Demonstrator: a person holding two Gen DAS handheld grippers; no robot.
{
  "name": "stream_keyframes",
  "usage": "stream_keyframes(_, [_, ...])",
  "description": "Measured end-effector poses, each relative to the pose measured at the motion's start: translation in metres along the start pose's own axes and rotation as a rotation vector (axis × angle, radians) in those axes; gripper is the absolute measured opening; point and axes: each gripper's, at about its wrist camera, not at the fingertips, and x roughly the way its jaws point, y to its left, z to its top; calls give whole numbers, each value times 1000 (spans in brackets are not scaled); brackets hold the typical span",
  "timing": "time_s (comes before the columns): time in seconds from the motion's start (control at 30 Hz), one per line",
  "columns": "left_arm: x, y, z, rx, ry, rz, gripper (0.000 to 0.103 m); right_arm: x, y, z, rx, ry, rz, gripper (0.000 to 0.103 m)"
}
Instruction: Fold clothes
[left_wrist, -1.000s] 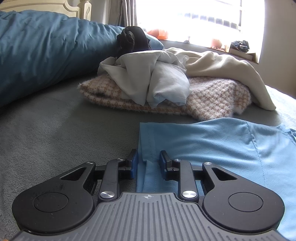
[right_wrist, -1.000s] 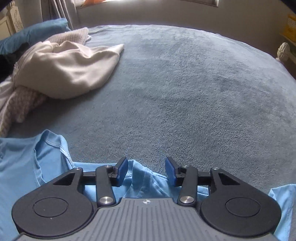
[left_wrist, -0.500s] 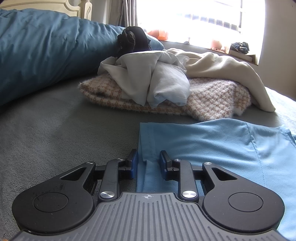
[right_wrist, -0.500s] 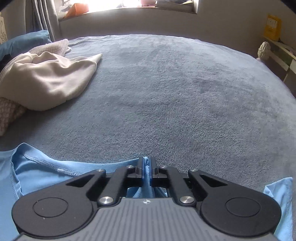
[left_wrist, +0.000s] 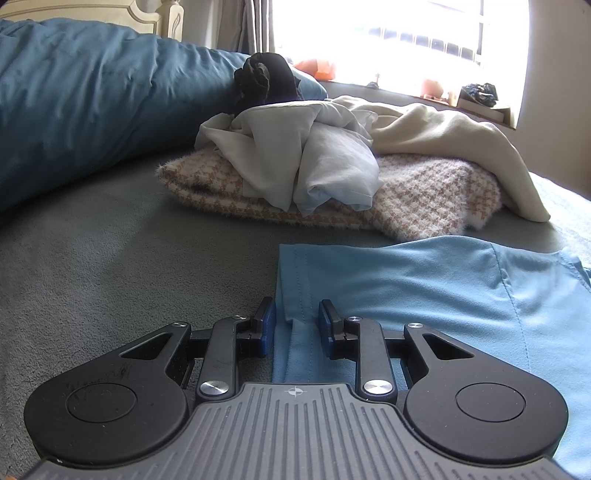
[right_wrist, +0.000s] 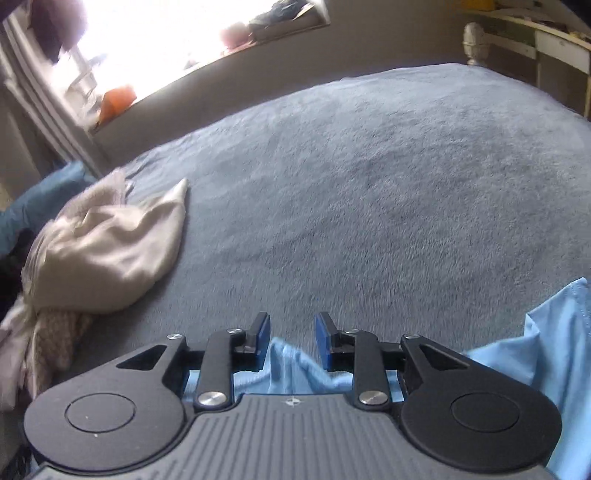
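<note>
One light blue stretch-fabric garment (left_wrist: 424, 280) lies spread flat on the grey fleece bed cover (left_wrist: 110, 258), its hemmed edge running between the fingers of the left gripper (left_wrist: 297, 319); in the right wrist view the same garment (right_wrist: 546, 350) appears bunched beneath the right gripper (right_wrist: 291, 334). Two grippers are present, one per hand, each black with blue pads. The left gripper points forward and slightly down, low over the cover, jaws partly apart with the hem lying in the gap; its pads do not visibly press the cloth. The right gripper is pitched more steeply down and rolled, so the bed appears tilted; its jaws are opening, a ridge of blue fabric standing between them without pad contact. Beyond the garment sits one pile of unfolded clothes: a beige houndstooth knit (left_wrist: 424, 195) at the bottom, a pale grey crumpled shirt (left_wrist: 314, 158) and a cream garment (left_wrist: 461, 136) on top, and a black bundle (left_wrist: 266, 79) behind. One teal duvet (left_wrist: 92, 103) lies along the headboard side. A bright window (left_wrist: 406, 33) with a cluttered sill closes the room.
</note>
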Motion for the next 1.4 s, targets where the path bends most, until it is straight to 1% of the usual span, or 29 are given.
stream_keyframes(0.13, [0, -1, -1, 4, 0, 3, 26, -4, 23, -29, -185, 98, 71, 28])
stream_keyframes(0.2, [0, -2, -1, 9, 0, 7, 26, 11, 32, -38, -223, 143, 57, 28])
stream_keyframes(0.27, [0, -3, -1, 15, 0, 12, 26, 30, 32, -39, -208, 144, -1, 27])
stream_keyframes(0.3, [0, -3, -1, 19, 2, 14, 26, 34, 30, -35, -184, 121, -18, 27])
stream_keyframes(0.4, [0, -4, 1, 27, 8, 15, 26, 14, 15, -13, -62, -28, -26, 29])
stream_keyframes(0.43, [0, -3, 2, 28, 11, 13, 26, 3, 7, -5, -24, -75, -20, 29])
stream_keyframes(0.47, [1, -2, 2, 27, 15, 6, 26, -11, -4, -2, 0, -104, -22, 30])
stream_keyframes(0.5, [1, -1, 3, 26, 19, 1, 26, -25, -15, 1, 19, -128, -26, 35])
stream_keyframes(0.53, [0, -1, 4, 27, 22, -3, 26, -39, -26, 4, 39, -153, -31, 44])
stream_keyframes(0.57, [0, 0, 5, 29, 26, -7, 26, -52, -41, 3, 64, -168, -51, 49])
stream_keyframes(0.6, [-1, 0, 7, 29, 30, -11, 26, -63, -56, 1, 91, -176, -74, 49])
stream_keyframes(0.67, [-2, 1, 10, 29, 42, -12, 28, -83, -95, -6, 162, -171, -109, 50])
stream_keyframes(0.73, [-4, 0, 14, 36, 51, -7, 29, -94, -137, -16, 254, -140, -130, 50])
stream_keyframes(0.8, [-9, -1, 20, 51, 54, 14, 29, -99, -173, -28, 327, -111, -156, 50])
stream_keyframes(0.93, [-30, -12, 38, 104, 35, 47, 30, -100, -214, -46, 398, -82, -153, 50])
stream_keyframes(0.97, [-37, -17, 43, 131, 26, 48, 30, -101, -222, -53, 418, -81, -135, 50])
stream_keyframes(1.03, [-54, -34, 56, 206, 5, 40, 30, -104, -234, -67, 465, -83, -121, 50])
stream_keyframes(1.13, [-72, -74, 78, 329, 6, -4, 32, -106, -253, -91, 554, -64, -78, 51])
stream_keyframes(1.2, [-77, -111, 90, 392, 38, -65, 32, -106, -265, -108, 614, -57, -28, 50])
stream_keyframes(1.27, [-80, -155, 95, 469, 74, -137, 32, -107, -275, -114, 647, -69, 28, 50])
stream_keyframes(1.37, [-85, -229, 82, 590, 101, -262, 32, -110, -288, -118, 673, -87, 104, 50])
stream_keyframes(1.4, [-87, -253, 76, 614, 104, -307, 32, -112, -291, -119, 672, -88, 122, 50])
